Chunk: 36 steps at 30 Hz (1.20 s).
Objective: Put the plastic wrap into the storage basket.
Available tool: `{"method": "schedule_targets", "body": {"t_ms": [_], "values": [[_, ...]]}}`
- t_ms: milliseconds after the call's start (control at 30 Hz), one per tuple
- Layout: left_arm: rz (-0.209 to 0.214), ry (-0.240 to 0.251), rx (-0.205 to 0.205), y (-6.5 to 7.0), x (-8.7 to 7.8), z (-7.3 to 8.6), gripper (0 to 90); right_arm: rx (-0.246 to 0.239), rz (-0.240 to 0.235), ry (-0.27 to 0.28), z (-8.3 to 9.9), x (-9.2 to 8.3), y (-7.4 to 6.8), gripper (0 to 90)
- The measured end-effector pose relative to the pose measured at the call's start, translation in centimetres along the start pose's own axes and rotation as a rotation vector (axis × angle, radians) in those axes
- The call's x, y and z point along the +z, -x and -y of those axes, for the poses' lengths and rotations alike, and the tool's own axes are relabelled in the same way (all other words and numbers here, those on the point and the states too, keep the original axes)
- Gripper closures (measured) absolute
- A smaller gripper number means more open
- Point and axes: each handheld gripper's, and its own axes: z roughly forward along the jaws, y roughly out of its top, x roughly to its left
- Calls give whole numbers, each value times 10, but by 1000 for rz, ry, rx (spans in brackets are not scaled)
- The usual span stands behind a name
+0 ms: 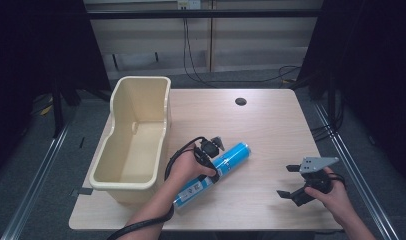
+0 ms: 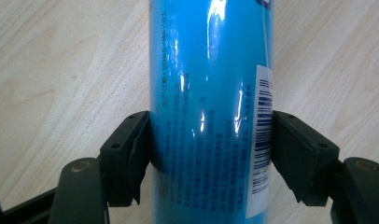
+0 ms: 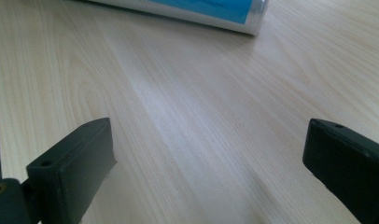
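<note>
High view is showing the left tool (image 1: 209, 159) clenching the long blue cylindrical tube with a white printed label (image 1: 214, 173), which is lying diagonally on the pale wooden surface (image 1: 261, 125), just right of the cream plastic tub (image 1: 141, 105). In the left gripper view both pads are pressing the tube's (image 2: 211, 93) sides squarely, near its middle. The right tool (image 1: 298, 181) is resting released at the near right, well apart, its jaws standing wide over bare wood in the right gripper view. Judging from this, a lift is in hand: keeping the squeeze steady and raising the tube level should stop the glossy wrap slipping or one end dipping.
</note>
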Motion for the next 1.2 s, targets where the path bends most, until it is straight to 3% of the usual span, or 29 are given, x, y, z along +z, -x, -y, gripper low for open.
{"method": "schedule_targets", "body": {"t_ms": [33,100,133,167,233,300,367,467,533,567,600,633,733,800,833,900,1100,1200], "values": [[-5,-1,21,0,0,-1,316,1,1,0,0,0,0,19],[-11,-5,18,0,1,-1,309,-5,-1,-2,0,1,0,19],[-5,18,10,-2,6,-3,297,-7,-3,-8,0,1,-1,19],[-13,17,29,-2,11,-5,290,-10,-5,-7,0,1,-1,19],[-20,22,16,-1,15,-6,290,-11,0,-8,0,1,-1,19],[-38,17,39,1,24,-11,299,-9,2,-6,0,1,-1,19],[-44,6,14,2,27,-14,315,-6,4,-4,0,0,-1,19],[-61,4,15,4,26,-15,319,-5,3,-1,1,0,0,18],[-21,-3,-52,2,25,-14,321,-3,0,-2,1,0,1,19],[3,-18,-84,0,21,-13,321,-2,-1,-1,1,0,1,19],[25,-13,-82,-2,17,-13,322,-3,-1,-2,1,0,1,19],[40,1,-113,-1,14,-12,322,-2,-2,-1,1,0,1,18],[28,7,-93,-1,-3,-14,321,-4,-3,-3,1,0,1,19],[33,15,-104,-2,-11,-15,322,-2,-2,-1,0,0,1,19],[55,17,-155,-3,-20,-15,322,-2,-5,0,0,0,1,19],[70,11,-182,-3,-31,-16,322,-2,-2,6,-1,-1,1,19],[47,18,-198,-2,-61,-16,322,7,1,14,0,-3,3,18],[37,30,-246,-5,-86,-15,322,1,3,18,-1,-3,2,18]]}}
